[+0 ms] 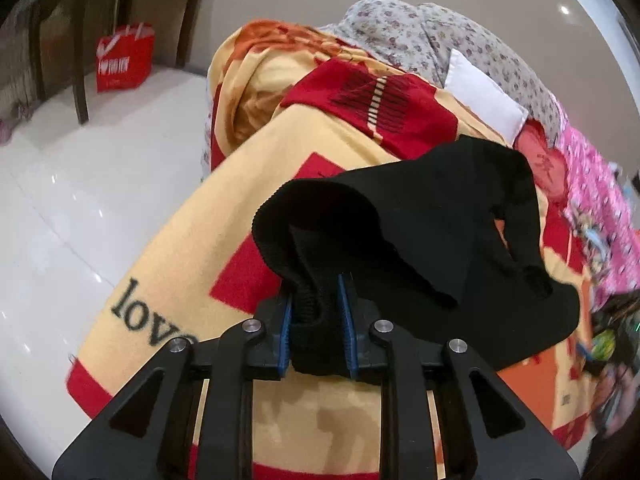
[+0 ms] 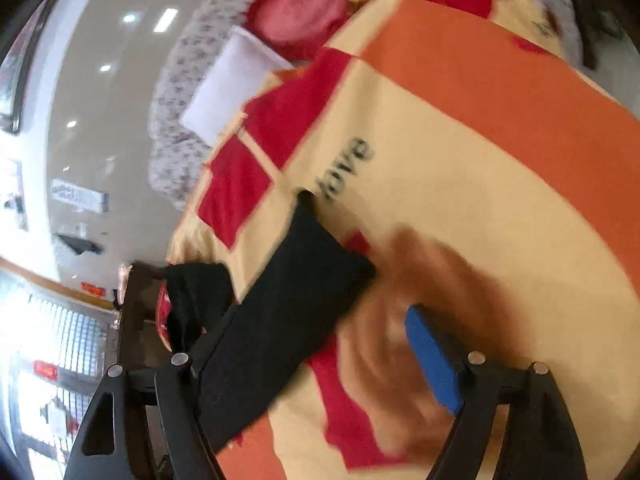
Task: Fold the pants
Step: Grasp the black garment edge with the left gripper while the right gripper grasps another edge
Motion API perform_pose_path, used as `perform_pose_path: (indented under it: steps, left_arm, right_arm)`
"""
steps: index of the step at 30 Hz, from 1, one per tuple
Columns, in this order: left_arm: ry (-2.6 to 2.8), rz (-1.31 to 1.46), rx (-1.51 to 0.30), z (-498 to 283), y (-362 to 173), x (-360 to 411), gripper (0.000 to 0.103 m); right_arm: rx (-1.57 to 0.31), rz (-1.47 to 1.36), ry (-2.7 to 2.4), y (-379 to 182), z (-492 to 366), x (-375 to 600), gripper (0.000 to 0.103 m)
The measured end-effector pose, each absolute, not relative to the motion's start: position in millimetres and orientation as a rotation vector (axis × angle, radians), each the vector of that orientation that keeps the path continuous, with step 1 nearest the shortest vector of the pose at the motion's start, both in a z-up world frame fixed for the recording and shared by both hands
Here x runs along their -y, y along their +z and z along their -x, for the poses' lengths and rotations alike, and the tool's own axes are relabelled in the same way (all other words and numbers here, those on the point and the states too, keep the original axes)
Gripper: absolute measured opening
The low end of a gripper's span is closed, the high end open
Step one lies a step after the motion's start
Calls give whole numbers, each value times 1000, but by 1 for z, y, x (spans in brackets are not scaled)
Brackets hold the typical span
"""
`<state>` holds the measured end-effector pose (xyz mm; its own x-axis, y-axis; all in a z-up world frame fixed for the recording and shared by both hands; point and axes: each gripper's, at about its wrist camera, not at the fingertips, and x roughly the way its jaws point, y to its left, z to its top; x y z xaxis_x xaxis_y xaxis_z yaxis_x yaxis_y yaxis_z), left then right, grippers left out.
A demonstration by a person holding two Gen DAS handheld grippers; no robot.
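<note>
The black pants [image 1: 432, 240] lie bunched on a yellow, red and orange blanket [image 1: 280, 152]. My left gripper [image 1: 316, 312] is shut on the ribbed black edge of the pants and lifts it off the blanket. In the right wrist view a strip of the black pants [image 2: 280, 320] lies along the left finger of my right gripper [image 2: 332, 344]. Its jaws are wide apart, the blue right pad [image 2: 434, 360] is bare, and nothing is between them. That view is blurred by motion.
The blanket [image 2: 480, 140] covers a bed with a floral quilt [image 1: 440, 32], a white pillow [image 1: 484, 96] and pink cloth [image 1: 596, 200]. A red bag [image 1: 124, 58] stands on the white tile floor by a dark wooden chair [image 1: 80, 40].
</note>
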<state>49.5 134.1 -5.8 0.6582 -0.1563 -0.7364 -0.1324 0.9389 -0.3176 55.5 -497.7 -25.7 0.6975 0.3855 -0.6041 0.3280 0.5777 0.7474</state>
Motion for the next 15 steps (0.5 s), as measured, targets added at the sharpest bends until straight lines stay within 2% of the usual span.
perform_pose_path:
  steps: [2, 7, 9, 11, 12, 13, 15]
  left_arm:
    - [-2, 352, -845, -48, -3, -134, 11]
    - [7, 352, -836, -47, -4, -135, 8]
    - [4, 363, -842, -48, -6, -137, 7]
    - [-1, 369, -846, -47, -5, -138, 7]
    - [-6, 377, -847, -47, -4, -139, 6]
    - [-12, 389, -845, -46, -2, -142, 6]
    - [-30, 400, -833, -39, 5, -146, 6]
  right_arm:
    - [-825, -952, 10, -24, -66, 497, 78]
    - [-850, -908, 31, -28, -78, 489, 55]
    - [-852, -875, 32, -28, -77, 484, 49]
    - [-852, -851, 26, -30, -79, 483, 32]
    - [-858, -844, 12, -31, -80, 484, 15]
    - [-859, -830, -4, -32, -79, 485, 5]
    - [-847, -819, -2, -28, -74, 487, 4]
